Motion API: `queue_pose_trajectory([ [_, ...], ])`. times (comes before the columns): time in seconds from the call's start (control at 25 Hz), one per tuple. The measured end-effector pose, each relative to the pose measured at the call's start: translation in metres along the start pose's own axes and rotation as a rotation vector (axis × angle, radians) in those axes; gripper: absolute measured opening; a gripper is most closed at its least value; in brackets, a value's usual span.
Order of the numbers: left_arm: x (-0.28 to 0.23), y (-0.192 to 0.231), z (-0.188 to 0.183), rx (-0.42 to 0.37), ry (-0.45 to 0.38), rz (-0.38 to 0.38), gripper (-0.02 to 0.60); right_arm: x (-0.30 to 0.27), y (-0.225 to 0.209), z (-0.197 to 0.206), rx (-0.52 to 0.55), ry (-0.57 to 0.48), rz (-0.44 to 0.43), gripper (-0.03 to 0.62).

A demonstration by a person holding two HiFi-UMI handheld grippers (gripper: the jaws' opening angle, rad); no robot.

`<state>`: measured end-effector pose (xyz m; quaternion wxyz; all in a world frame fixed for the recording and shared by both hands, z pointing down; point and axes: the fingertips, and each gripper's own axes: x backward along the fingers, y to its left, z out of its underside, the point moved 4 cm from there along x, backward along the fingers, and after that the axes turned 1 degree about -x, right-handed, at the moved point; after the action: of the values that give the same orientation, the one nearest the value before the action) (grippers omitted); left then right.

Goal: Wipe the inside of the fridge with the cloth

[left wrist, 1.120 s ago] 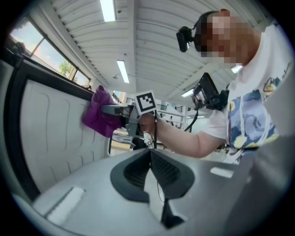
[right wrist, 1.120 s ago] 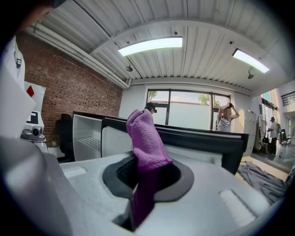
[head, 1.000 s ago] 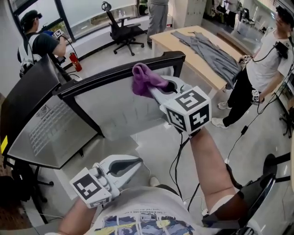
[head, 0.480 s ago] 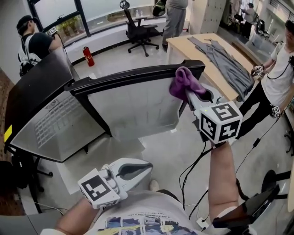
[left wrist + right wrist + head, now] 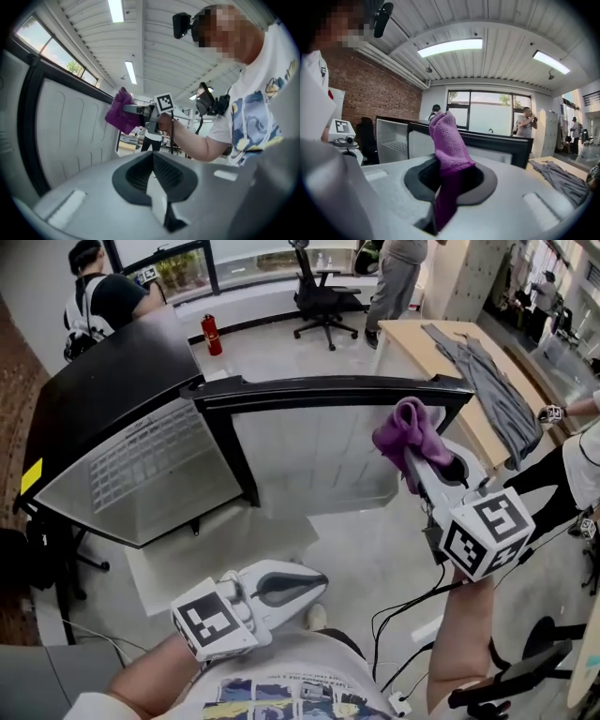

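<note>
The fridge (image 5: 103, 381) is black and stands at the left in the head view. Its white inside with a wire shelf (image 5: 159, 470) is exposed. Its door (image 5: 319, 456) hangs open toward me and shows a white ribbed lining under a black rim. My right gripper (image 5: 419, 457) is shut on a purple cloth (image 5: 408, 432), held just in front of the right part of the door lining; whether the cloth touches it I cannot tell. The bunched cloth (image 5: 449, 140) sticks out of the right gripper (image 5: 449, 176). My left gripper (image 5: 317, 581) is low near my body, shut and empty.
A wooden table with a grey garment (image 5: 487, 381) stands right of the door. Behind are a red fire extinguisher (image 5: 212, 336), an office chair (image 5: 323, 296) and a person (image 5: 108, 296) at the back left. Another person (image 5: 577, 465) stands at the right edge. Cables (image 5: 403, 615) trail on the floor.
My right gripper has carried the cloth rightward along the door, from near the top rim to the lining's right part. The left gripper stays low and shut.
</note>
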<state>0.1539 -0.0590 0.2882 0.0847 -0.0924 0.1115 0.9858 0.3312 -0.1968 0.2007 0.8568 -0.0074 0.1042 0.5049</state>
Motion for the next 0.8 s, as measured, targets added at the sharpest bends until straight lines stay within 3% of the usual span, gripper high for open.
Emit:
queue_pose_trajectory([
  [0.36, 0.044, 0.003, 0.004, -0.004, -0.026, -0.052, 0.006, -0.082, 0.113, 0.018, 0.035, 0.083, -0.279, 0.054],
  [0.6, 0.075, 0.007, 0.009, 0.006, -0.041, -0.103, 0.006, -0.127, 0.138, 0.027, 0.039, 0.112, -0.288, 0.054],
  [0.8, 0.087, 0.009, 0.014, 0.013, -0.049, -0.117, 0.006, -0.136, 0.132, 0.028, 0.066, 0.122, -0.231, 0.054],
])
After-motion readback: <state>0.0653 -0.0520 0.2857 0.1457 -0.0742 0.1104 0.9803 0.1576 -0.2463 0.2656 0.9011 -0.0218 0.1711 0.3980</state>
